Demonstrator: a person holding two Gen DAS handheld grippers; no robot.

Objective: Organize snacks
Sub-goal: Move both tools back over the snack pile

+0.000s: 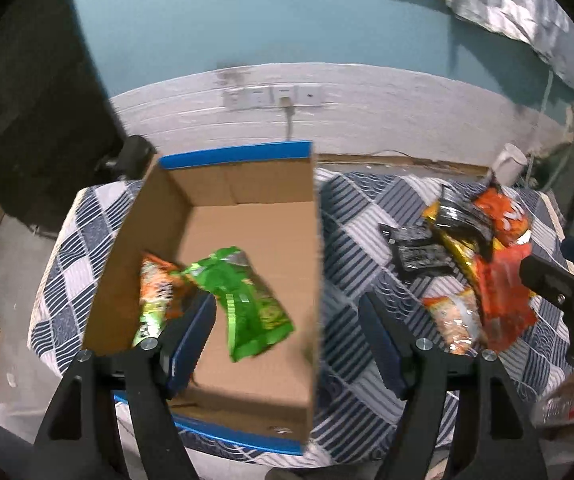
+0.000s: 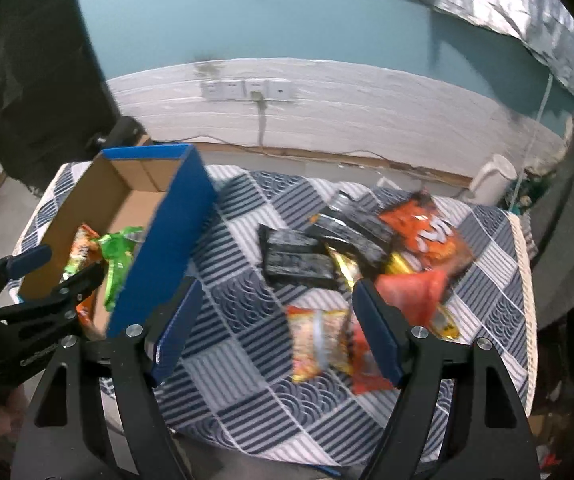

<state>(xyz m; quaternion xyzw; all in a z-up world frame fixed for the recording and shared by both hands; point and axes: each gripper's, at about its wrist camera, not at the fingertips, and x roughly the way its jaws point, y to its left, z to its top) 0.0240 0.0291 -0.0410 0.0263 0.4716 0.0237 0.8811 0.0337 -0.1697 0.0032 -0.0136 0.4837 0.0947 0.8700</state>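
An open cardboard box (image 1: 263, 220) with blue outer walls (image 2: 163, 248) stands on the left of the table. A green snack bag (image 1: 247, 300) and an orange-green bag (image 1: 155, 296) lie inside it. My left gripper (image 1: 287, 344) is open and empty over the box's right wall. A pile of snacks lies on the right: black packets (image 2: 299, 260), an orange bag (image 2: 427, 236), a red bag (image 2: 411, 292) and a yellow-orange packet (image 2: 315, 344). My right gripper (image 2: 275, 332) is open and empty above the yellow-orange packet.
The table has a blue and white checked cloth (image 2: 239, 412). A white jug (image 2: 491, 180) stands at its far right corner. A white wall with sockets (image 2: 247, 90) runs behind. A dark cabinet (image 1: 27, 120) stands at the left.
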